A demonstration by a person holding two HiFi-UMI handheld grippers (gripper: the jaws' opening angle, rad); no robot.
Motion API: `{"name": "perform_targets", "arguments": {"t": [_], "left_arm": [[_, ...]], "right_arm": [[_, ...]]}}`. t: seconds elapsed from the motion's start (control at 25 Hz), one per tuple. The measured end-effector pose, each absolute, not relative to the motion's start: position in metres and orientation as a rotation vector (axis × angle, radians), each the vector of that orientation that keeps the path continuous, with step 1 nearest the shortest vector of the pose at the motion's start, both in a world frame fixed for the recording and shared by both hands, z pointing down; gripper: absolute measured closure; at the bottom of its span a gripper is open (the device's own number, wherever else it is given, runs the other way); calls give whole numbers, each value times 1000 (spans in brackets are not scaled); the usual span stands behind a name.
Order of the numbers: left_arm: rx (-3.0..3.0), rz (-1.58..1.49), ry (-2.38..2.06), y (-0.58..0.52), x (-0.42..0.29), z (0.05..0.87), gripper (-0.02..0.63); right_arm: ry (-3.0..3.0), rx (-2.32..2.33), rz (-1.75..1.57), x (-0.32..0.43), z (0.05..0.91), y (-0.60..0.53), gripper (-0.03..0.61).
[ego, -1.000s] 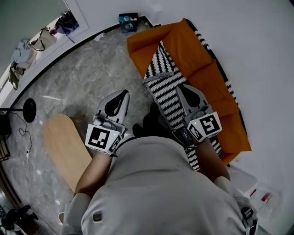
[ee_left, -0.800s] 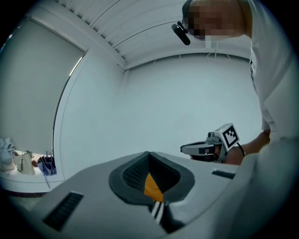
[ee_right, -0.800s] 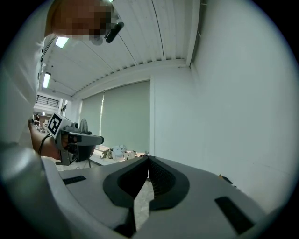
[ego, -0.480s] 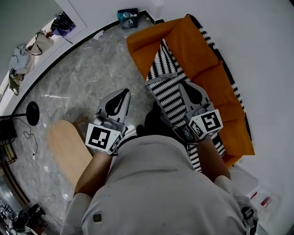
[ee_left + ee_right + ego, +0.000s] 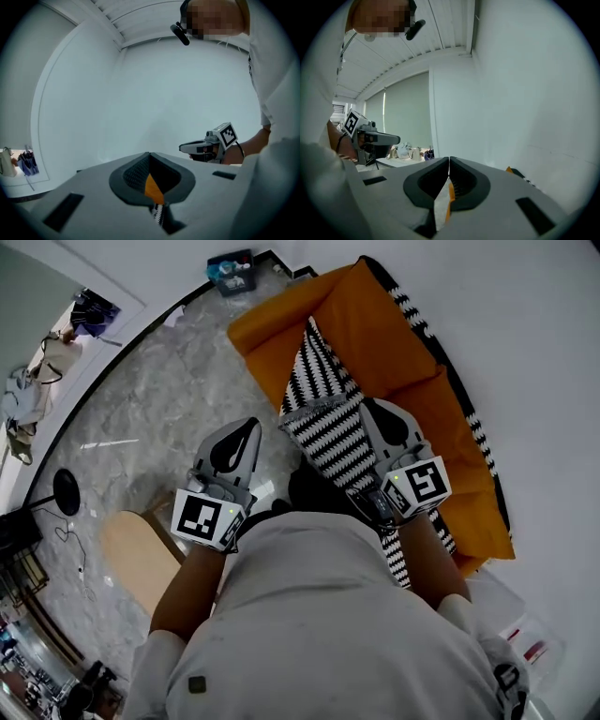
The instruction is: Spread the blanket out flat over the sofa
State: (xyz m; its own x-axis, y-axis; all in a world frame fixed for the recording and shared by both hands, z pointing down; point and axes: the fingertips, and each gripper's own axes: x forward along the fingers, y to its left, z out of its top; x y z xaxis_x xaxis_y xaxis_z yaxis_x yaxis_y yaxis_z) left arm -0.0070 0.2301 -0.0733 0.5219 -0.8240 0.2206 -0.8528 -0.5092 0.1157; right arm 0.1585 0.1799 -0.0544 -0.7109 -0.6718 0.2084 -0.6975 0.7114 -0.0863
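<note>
Pulling unevenly looks like the main risk. The blanket (image 5: 323, 423) lies mostly orange side up over the sofa hidden beneath it, with a zigzag fold bunched at the near edge, so a lopsided tug could drag it askew. The left tool (image 5: 253, 426) and right tool (image 5: 368, 407) are each pressed together on a thin pinch of cloth. They are held side by side, tips angled forward and up.

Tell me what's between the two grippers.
Head view: the striped blanket stretches between left gripper and right gripper; each is shut on it.
</note>
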Motion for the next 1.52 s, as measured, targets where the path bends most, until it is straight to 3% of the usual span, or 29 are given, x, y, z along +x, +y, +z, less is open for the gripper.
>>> {"name": "perform_targets", "arguments": {"t": [0.68, 0.84, 0.92, 1.16, 1.52], "left_arm": [[2493, 390, -1251, 92, 30, 41, 604], [2502, 434, -1163, 67, 40, 89, 604], [2489, 441, -1113, 62, 43, 112, 604], [2495, 488, -1016, 36, 55, 185, 604], [2432, 575, -915, 21, 80, 310, 604]], "right_arm": [[-2600, 1143, 507, 201, 83, 60, 548], [-2555, 1133, 572, 207, 142, 45, 541], [-2521, 1126, 631, 210, 173, 48, 497], [-2392, 1168, 760, 231, 284, 40, 454], [-2243, 1076, 815, 248, 457, 35, 433]]}}
